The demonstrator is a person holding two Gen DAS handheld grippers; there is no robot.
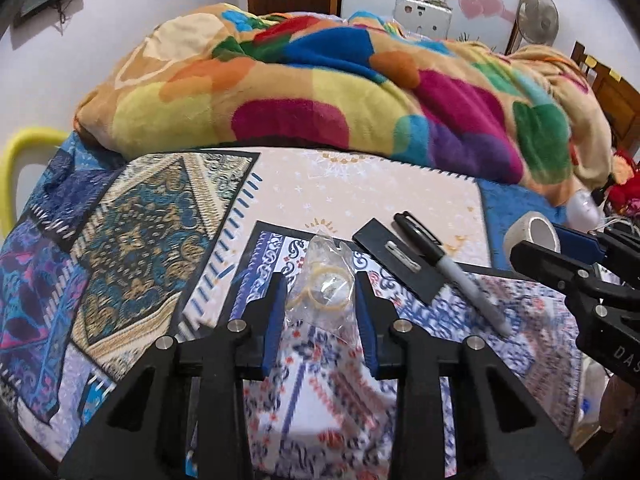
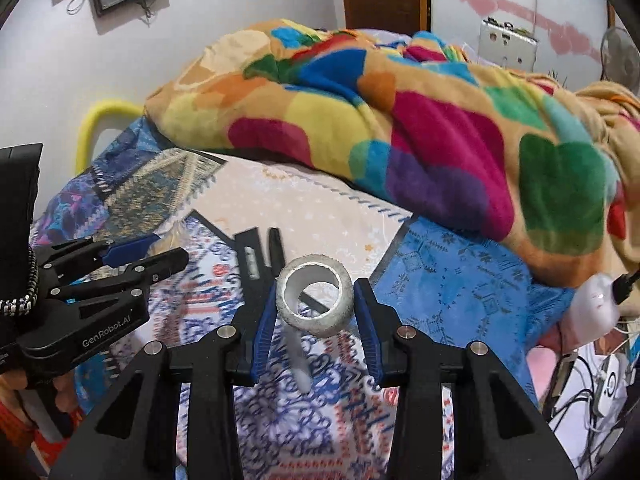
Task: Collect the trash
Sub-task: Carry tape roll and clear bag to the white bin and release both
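Patterned bedspread [image 1: 340,192]; left tool [image 1: 320,300] gripping plastic bag [image 1: 320,280], right tool [image 2: 315,304] tape roll [image 2: 316,296].

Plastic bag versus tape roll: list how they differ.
The plastic bag is clear and crumpled with yellowish bands inside; the tape roll is an opaque white ring. The bag sits between the left gripper's pads, the roll between the right gripper's. Both are small.

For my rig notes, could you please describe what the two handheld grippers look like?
Both are matte black plastic with silver pivot pins and blue pads on the fingers. The left gripper reads "GenRobot.AI" in the right wrist view and has a braided cable. The right gripper looks the same.
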